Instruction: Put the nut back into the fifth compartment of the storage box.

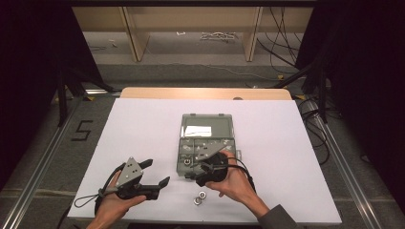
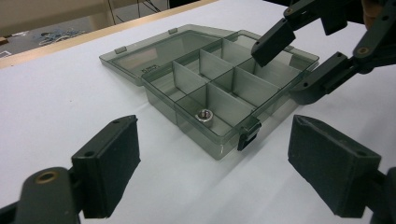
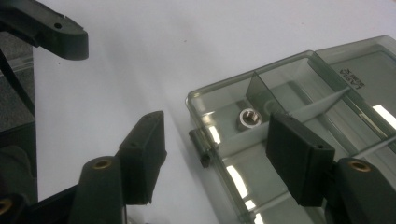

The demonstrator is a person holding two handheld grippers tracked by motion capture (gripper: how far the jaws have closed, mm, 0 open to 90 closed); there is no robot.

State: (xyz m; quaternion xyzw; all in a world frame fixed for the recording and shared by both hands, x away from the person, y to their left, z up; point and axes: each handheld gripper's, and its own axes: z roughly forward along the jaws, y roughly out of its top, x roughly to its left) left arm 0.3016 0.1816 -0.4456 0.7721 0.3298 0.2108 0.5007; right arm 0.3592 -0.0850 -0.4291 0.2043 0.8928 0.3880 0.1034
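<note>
— Right gripper (image 1: pixel 191 168) first: where is it, and how are the jaws?

— Over the near edge of the translucent grey plastic compartment box (image 1: pixel 205 143), which lies open mid-desk on the white desk (image 1: pixel 143 124). Jaws spread wide, nothing between them. In the right gripper view one jaw hangs above the near-left compartment and the other outside the box wall, over bare desk, with the box's front latch (image 3: pixel 204 148) between them.

— Anything in that compartment?

— One small silver metal hex nut (image 3: pixel 248 118), lying flat on the floor of the corner cell. The left gripper view shows the same nut (image 2: pixel 204 114), in the cell nearest the front latch. The other cells seen from there look bare.

— Lid?

— Folded back flat on the desk on the far side, with a white label (image 1: pixel 197 130) on it.

— Left gripper (image 1: pixel 154 172)?

— Held low over the desk, left of the box and apart from it, pointing toward it. Jaws wide apart, holding nothing. Its own view looks between both jaws at the box, with the right gripper (image 2: pixel 299 60) over the far right side.

— Loose parts on the desk?

— Two more silver hex nuts (image 1: pixel 199 197), close together, near the front edge just beside the right hand (image 1: pixel 234 183). Whether they touch each other, can't tell.
</note>
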